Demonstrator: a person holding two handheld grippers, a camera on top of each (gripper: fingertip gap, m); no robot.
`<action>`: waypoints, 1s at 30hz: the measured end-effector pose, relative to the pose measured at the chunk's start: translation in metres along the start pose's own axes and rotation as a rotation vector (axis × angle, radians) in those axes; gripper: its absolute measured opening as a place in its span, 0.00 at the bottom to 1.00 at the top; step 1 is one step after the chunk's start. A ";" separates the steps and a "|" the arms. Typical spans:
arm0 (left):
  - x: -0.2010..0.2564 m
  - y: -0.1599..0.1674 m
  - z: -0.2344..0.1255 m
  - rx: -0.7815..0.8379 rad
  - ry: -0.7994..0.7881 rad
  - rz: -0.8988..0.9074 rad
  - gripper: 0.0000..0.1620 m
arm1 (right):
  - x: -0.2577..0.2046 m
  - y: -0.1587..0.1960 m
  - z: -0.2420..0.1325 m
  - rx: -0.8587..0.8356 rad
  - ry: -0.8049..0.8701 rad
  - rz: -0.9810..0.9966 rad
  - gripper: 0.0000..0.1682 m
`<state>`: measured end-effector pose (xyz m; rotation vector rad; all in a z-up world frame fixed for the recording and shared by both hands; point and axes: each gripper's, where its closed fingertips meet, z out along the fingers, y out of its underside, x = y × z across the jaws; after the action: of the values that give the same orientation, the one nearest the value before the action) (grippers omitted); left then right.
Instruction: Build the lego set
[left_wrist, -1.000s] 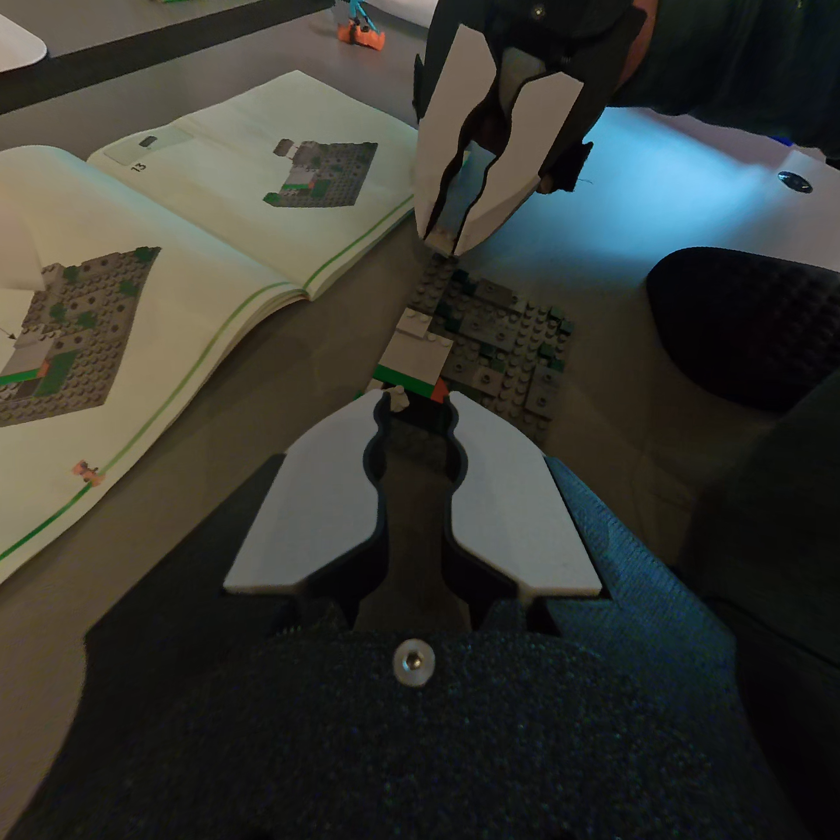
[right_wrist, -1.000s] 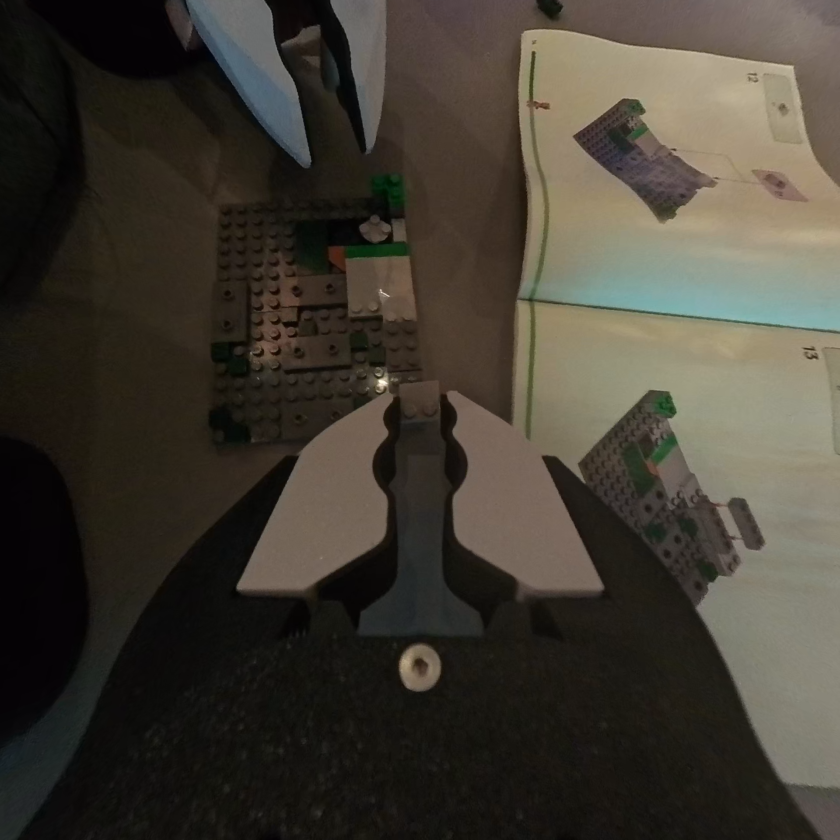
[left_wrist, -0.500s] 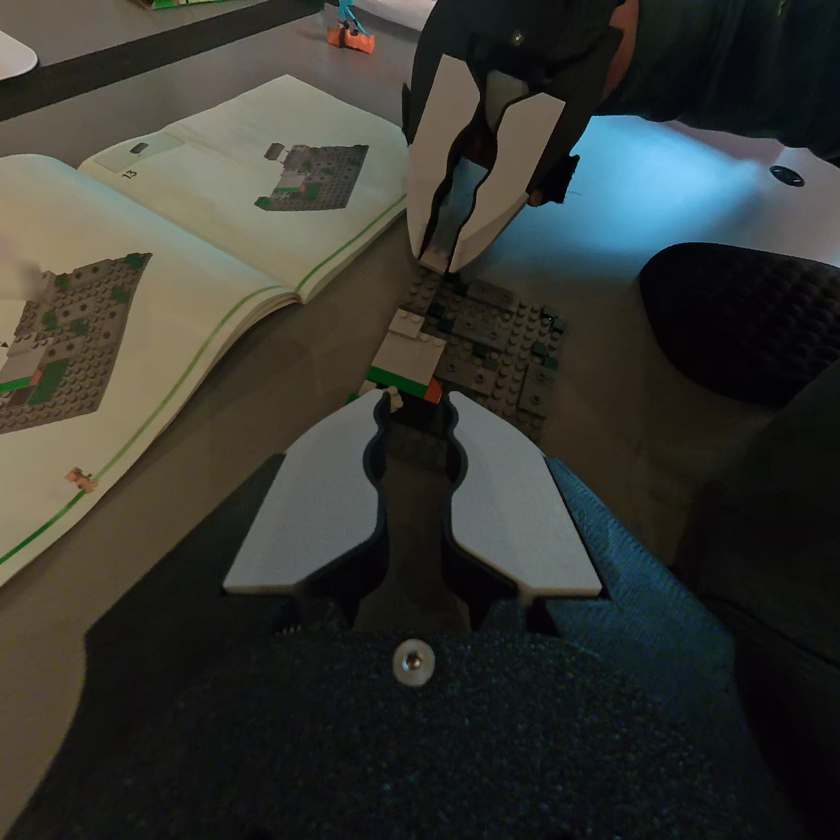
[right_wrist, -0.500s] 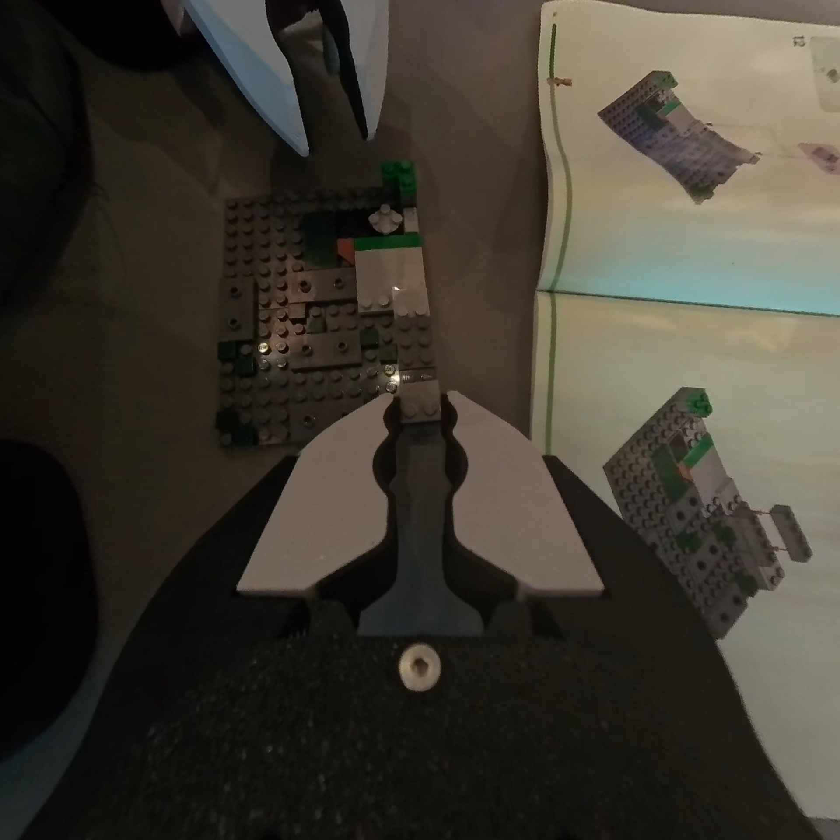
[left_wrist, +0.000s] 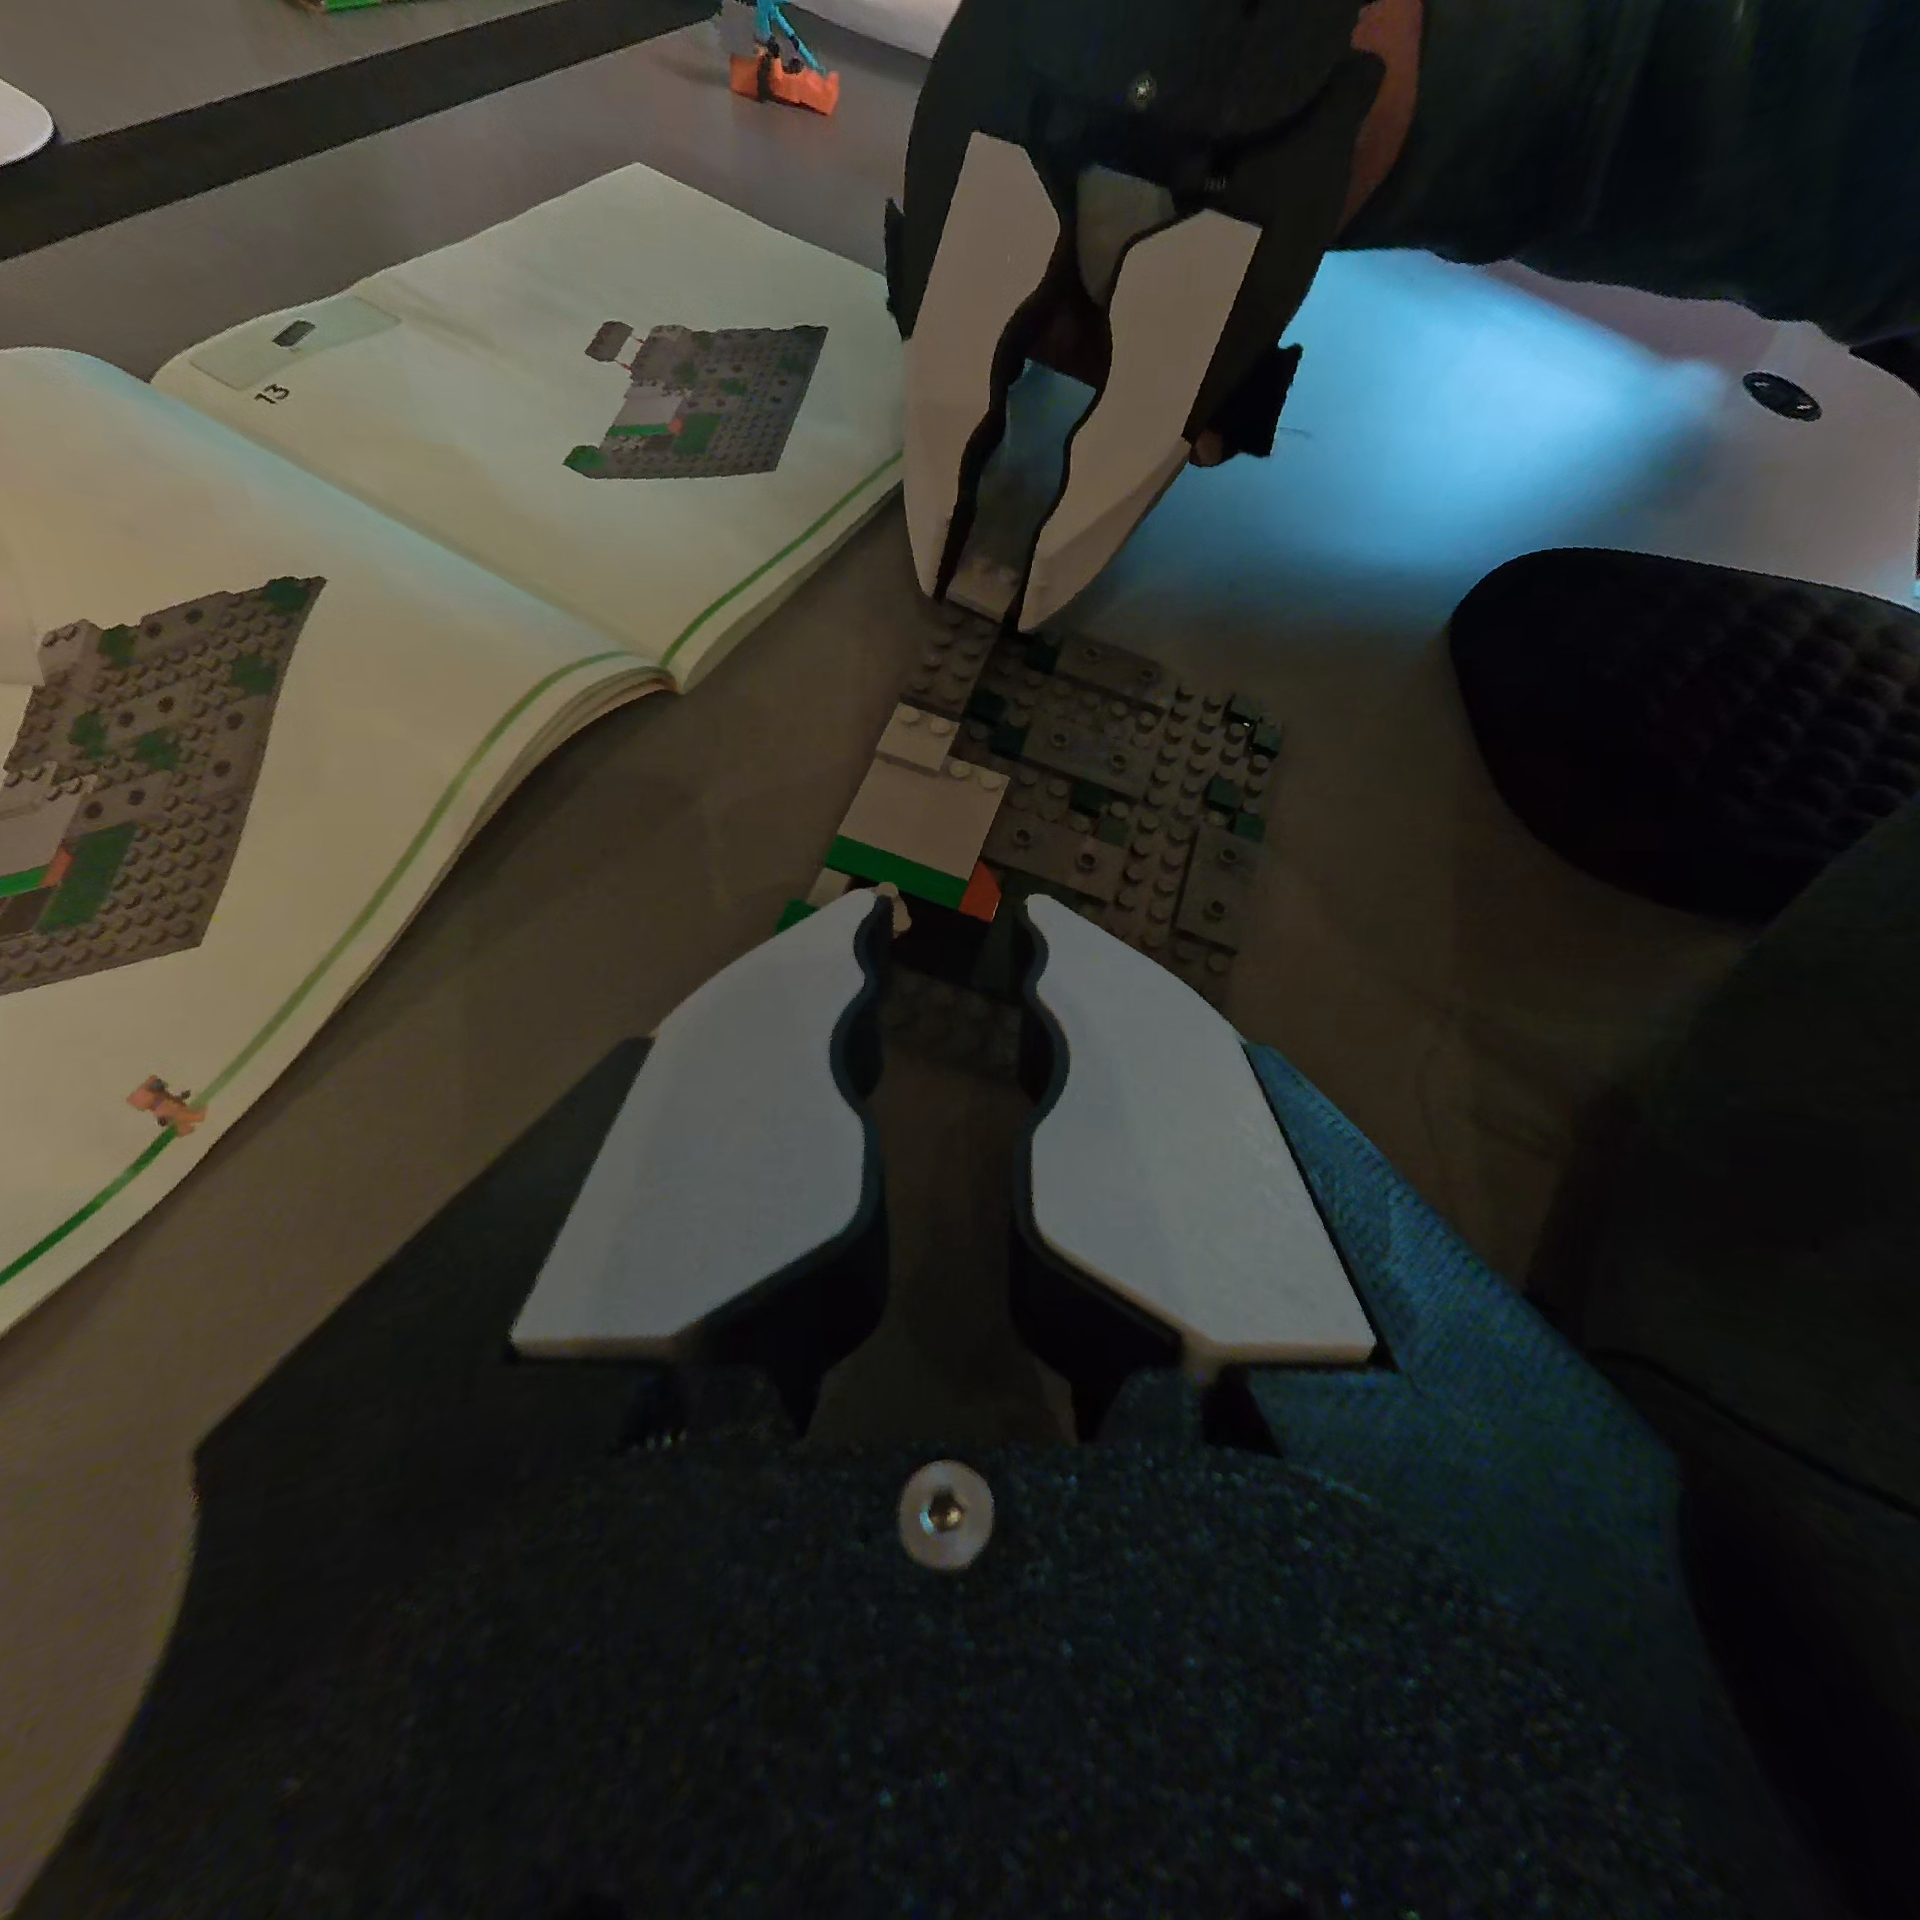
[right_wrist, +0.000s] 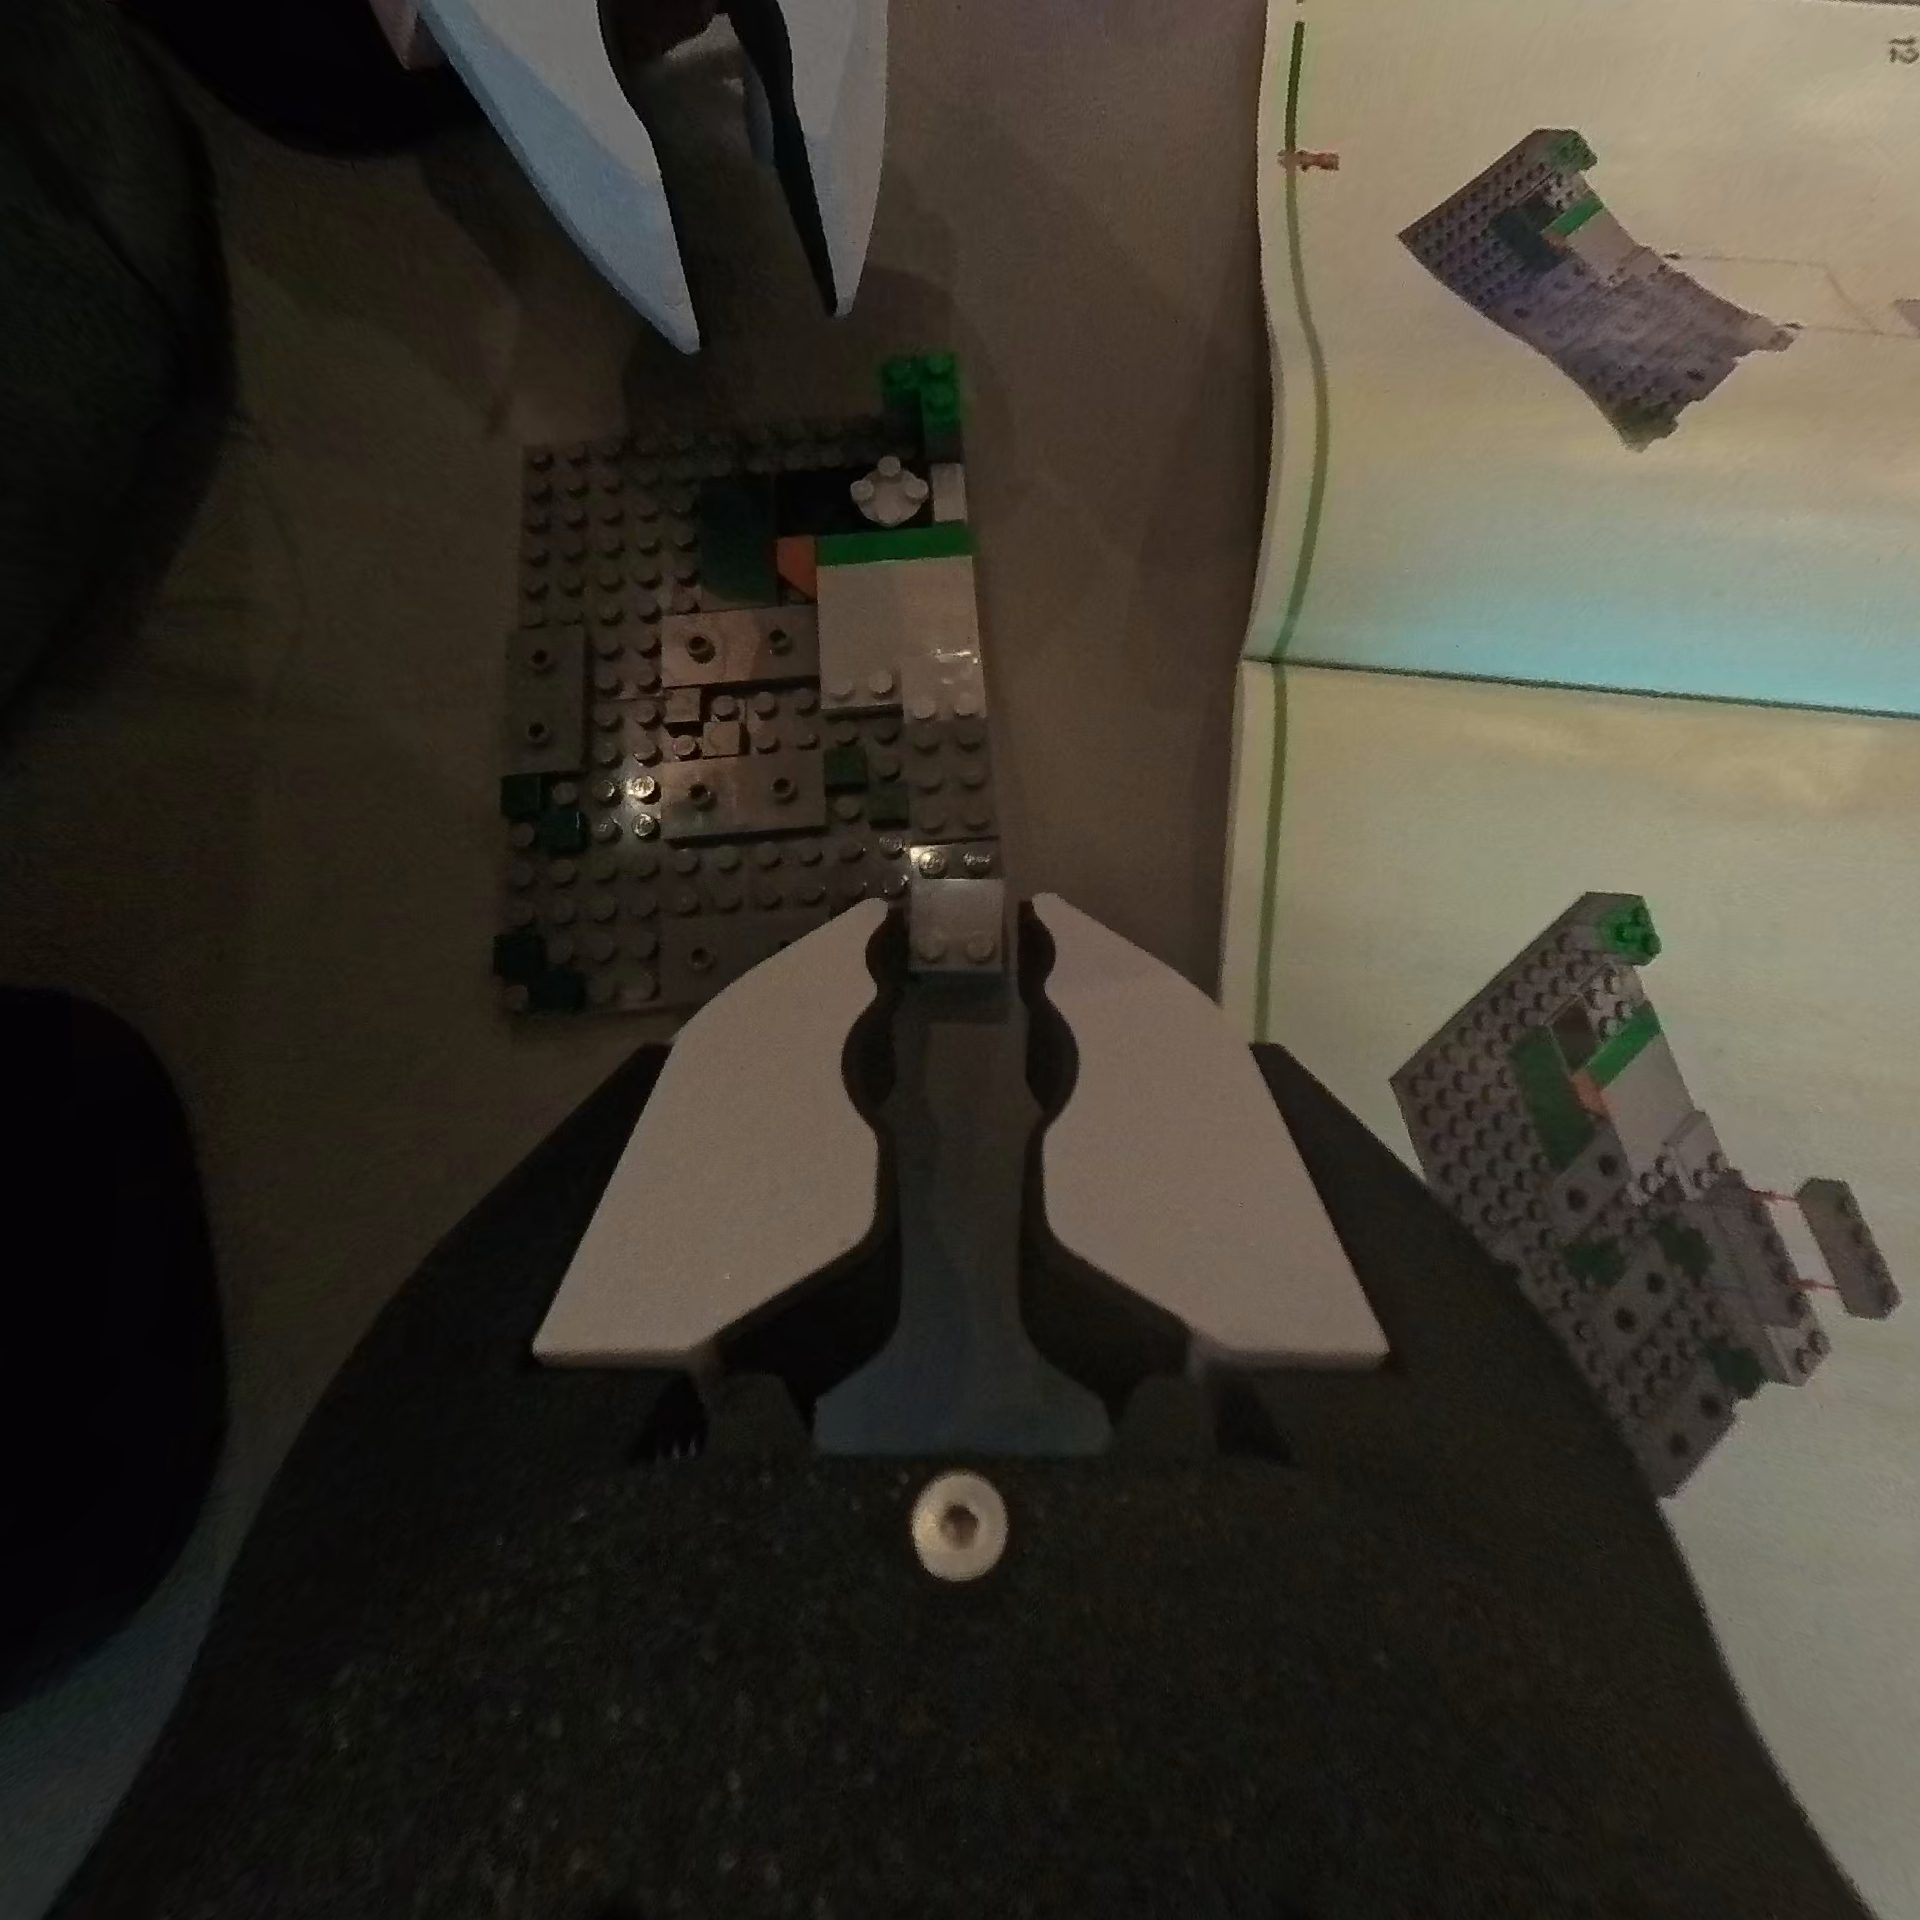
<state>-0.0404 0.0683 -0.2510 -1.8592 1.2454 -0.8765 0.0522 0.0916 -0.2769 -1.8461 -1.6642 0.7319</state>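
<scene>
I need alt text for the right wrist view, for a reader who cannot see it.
The right gripper holds a small grey brick at the near edge of a dark studded baseplate on a table. The open left gripper hovers at the plate's far side, and an open instruction booklet lies to the right.

We can make out printed step numbers on the open, pale paper instruction booklet (left_wrist: 436, 540) lying on the counter: one beside a small grey parts box at the top corner of the far page in the left wrist view, and another at the page corner (right_wrist: 1903, 50) in the right wrist view. We find no other legible marking.
</scene>
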 end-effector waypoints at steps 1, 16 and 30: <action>0.000 0.000 0.000 0.000 0.001 0.000 0.13 | 0.000 -0.001 -0.001 0.000 -0.004 -0.001 0.12; 0.004 0.000 0.001 0.003 0.023 0.007 0.13 | -0.001 -0.001 -0.004 -0.046 0.010 -0.038 0.10; 0.006 0.001 0.003 -0.005 0.031 0.012 0.13 | -0.001 0.001 -0.003 -0.068 -0.018 -0.066 0.10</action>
<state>-0.0369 0.0629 -0.2523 -1.8470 1.2772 -0.8992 0.0548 0.0907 -0.2753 -1.8265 -1.7729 0.6734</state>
